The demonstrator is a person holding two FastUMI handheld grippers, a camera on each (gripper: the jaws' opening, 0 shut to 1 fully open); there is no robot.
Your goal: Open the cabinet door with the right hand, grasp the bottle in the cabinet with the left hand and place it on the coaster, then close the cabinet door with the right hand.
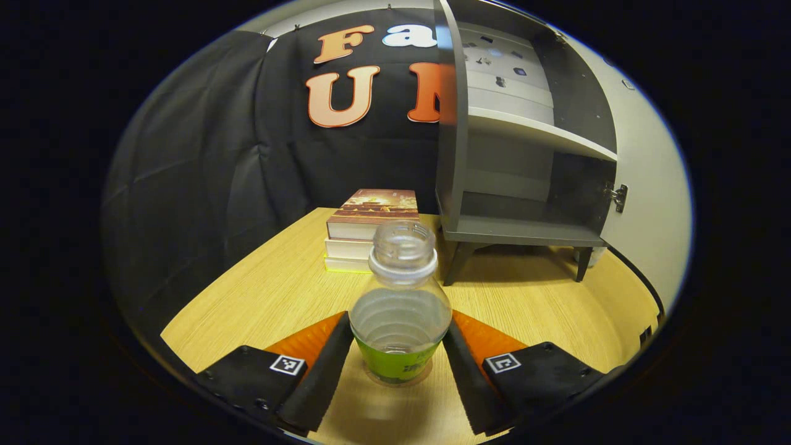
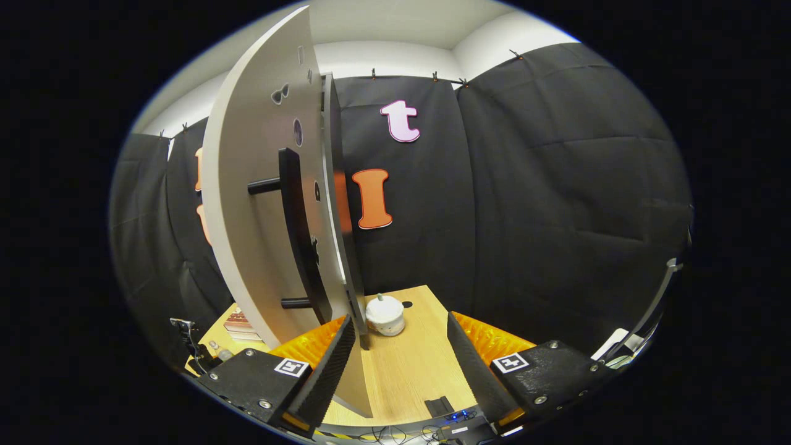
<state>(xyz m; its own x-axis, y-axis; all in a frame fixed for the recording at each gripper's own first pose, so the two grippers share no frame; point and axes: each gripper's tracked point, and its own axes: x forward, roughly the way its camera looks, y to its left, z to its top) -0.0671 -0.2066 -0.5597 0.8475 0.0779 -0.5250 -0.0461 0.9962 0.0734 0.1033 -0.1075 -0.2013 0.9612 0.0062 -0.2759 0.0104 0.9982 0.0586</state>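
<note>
Bottle (image 1: pixel 400 303): clear plastic, no cap on the threaded neck, green label band round the lower body, looks empty or nearly so. So prob very light, thin-walled, will dent if squeezed hard, smooth and a bit slippery above the label. It stands upright on the wooden table (image 1: pixel 259 296), out of the cabinet, btwn the fingers of the left gripper (image 1: pixel 399 358). Jaws are apart w/ the fingers flanking the lower body; whether the pads touch the plastic or sit just off it can't be told, so not a firm clamp by my read. No coaster visible under it; base seems to rest on bare wood, though blurred. Best hold, I'd judge: low on the body at the label band, where the wall is stiffer and less slick, gentle pressure; keep it upright since it's top-open and tippy. Behind it a stack of books (image 1: pixel 369 230), then the grey cabinet (image 1: pixel 525 230), shelves bare, door swung open. In the right gripper view the cabinet door (image 2: pixel 259 204) stands edge-on w/ its dark bar handle (image 2: pixel 300 228) facing out; right gripper (image 2: pixel 400 355) jaws apart, near finger just beside the door's lower edge, not holding the handle. A small white lidded pot (image 2: pixel 384 315) sits on the table beyond.
</note>
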